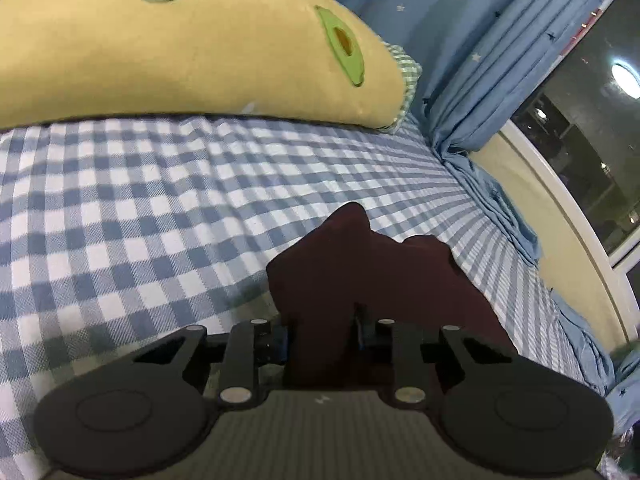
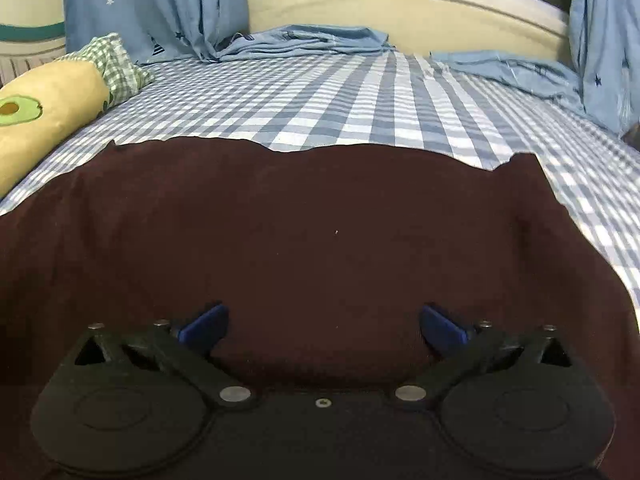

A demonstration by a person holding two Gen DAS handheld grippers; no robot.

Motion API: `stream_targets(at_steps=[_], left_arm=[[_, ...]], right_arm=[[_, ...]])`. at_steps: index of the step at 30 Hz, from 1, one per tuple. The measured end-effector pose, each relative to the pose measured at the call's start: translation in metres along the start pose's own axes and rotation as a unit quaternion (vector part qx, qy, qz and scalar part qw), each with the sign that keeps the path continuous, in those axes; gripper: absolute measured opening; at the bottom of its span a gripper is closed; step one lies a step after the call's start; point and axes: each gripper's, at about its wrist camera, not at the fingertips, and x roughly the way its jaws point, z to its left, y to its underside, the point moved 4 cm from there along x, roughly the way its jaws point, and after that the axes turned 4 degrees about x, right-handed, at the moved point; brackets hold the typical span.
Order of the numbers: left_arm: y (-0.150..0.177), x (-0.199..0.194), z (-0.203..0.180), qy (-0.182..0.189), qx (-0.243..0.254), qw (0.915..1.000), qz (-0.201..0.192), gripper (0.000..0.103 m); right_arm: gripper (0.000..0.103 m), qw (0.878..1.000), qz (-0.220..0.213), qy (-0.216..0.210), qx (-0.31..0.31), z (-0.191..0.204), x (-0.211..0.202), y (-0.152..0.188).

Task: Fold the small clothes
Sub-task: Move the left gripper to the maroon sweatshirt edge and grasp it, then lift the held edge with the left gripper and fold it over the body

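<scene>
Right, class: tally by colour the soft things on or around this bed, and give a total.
Maroon: 1, the garment
Yellow: 1, the avocado pillow
Blue-and-white check: 1, the bedsheet
Plain blue with stars: 2, the curtains
Total: 5

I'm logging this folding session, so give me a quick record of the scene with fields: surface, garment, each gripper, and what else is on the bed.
surface: bed with blue-and-white checked sheet
garment: dark maroon cloth, spread flat on the sheet
left gripper: closed on a bunched edge of the maroon cloth
right gripper: jaws wide apart just over the cloth, gripping nothing
other items: yellow avocado-print pillow at the bed's edge; blue star-print curtains with hems pooled on the bed
</scene>
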Motion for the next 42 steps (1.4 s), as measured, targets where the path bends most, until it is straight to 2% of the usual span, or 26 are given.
stream_targets(at_steps=[3, 10, 15, 22, 27, 31, 34, 37, 39, 42], left_arm=[[-0.004, -0.007, -0.009, 0.008, 0.019, 0.9998, -0.008, 0.028], [-0.021, -0.026, -0.049, 0.063, 0.062, 0.9955, -0.035, 0.028], [-0.025, -0.037, -0.084, 0.099, 0.096, 0.9895, -0.045, 0.028], [-0.022, -0.056, -0.134, 0.153, 0.143, 0.9763, -0.055, 0.028], [-0.009, -0.068, -0.169, 0.196, 0.17, 0.9645, -0.049, 0.028], [0.012, -0.077, -0.201, 0.231, 0.202, 0.951, -0.034, 0.028], [0.032, -0.083, -0.217, 0.255, 0.215, 0.9424, -0.018, 0.028], [0.05, -0.086, -0.232, 0.269, 0.236, 0.934, -0.006, 0.028], [0.062, -0.087, -0.24, 0.279, 0.239, 0.9301, 0.006, 0.028], [0.078, -0.089, -0.248, 0.287, 0.233, 0.9289, 0.02, 0.028]], right_arm=[[0.102, 1.0, 0.003, 0.001, -0.002, -0.003, 0.0, -0.002], [0.102, 1.0, 0.015, 0.006, -0.002, 0.0, 0.002, -0.002], [0.102, 0.999, 0.034, 0.017, -0.006, -0.008, -0.005, -0.003], [0.102, 0.999, 0.033, 0.029, -0.002, -0.032, -0.019, 0.007], [0.102, 0.999, 0.024, 0.029, 0.007, -0.034, -0.017, 0.011], [0.102, 1.0, 0.027, 0.016, 0.006, -0.04, -0.024, 0.011], [0.102, 1.0, 0.023, 0.016, 0.003, -0.046, -0.039, 0.015], [0.102, 0.999, 0.012, 0.013, 0.026, -0.064, -0.062, 0.021], [0.102, 0.999, 0.013, 0.027, 0.041, -0.08, -0.074, 0.027], [0.102, 0.999, 0.01, 0.016, 0.035, -0.096, -0.089, 0.039]])
